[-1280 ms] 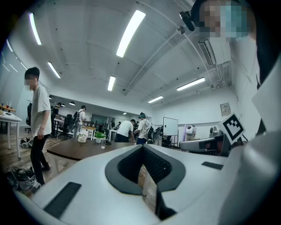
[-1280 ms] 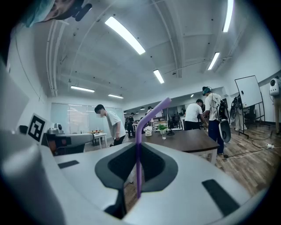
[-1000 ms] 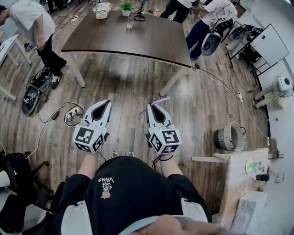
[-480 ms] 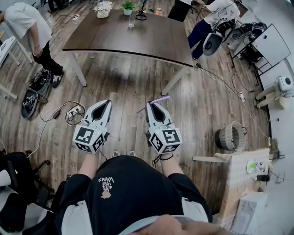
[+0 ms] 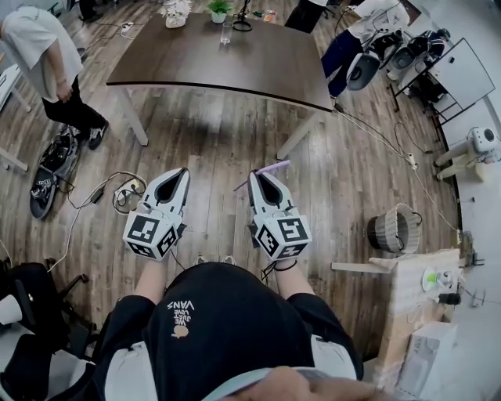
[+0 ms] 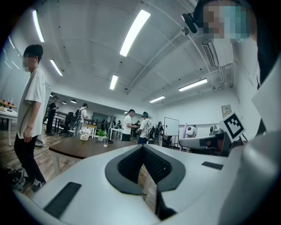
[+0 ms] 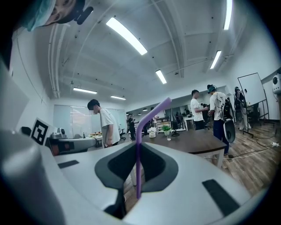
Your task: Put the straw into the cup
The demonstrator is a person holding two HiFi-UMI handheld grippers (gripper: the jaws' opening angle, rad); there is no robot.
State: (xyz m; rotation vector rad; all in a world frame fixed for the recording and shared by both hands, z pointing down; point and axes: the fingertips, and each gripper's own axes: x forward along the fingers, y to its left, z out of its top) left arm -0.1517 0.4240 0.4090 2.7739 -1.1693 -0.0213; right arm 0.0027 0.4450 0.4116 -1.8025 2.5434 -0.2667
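Note:
My right gripper (image 5: 255, 177) is shut on a purple bent straw (image 5: 268, 167), held level over the wooden floor. In the right gripper view the straw (image 7: 138, 163) stands upright between the pads, and its bent top leans right. My left gripper (image 5: 182, 172) hangs beside it at the same height, shut with nothing in it (image 6: 142, 147). A clear glass cup (image 5: 226, 32) stands near the far edge of a dark wooden table (image 5: 235, 70), well ahead of both grippers. The cup (image 7: 168, 136) also shows small in the right gripper view.
A potted plant (image 5: 218, 11) and white flowers (image 5: 174, 13) stand by the cup. A person in a white shirt (image 5: 43, 59) bends at the left. Cables (image 5: 117, 196) lie on the floor. At the right are a wicker basket (image 5: 394, 233) and a light shelf (image 5: 415, 298).
Both grippers keep their pose and edge slightly forward toward the table, the straw still gripped. The person at the left has shifted further left.

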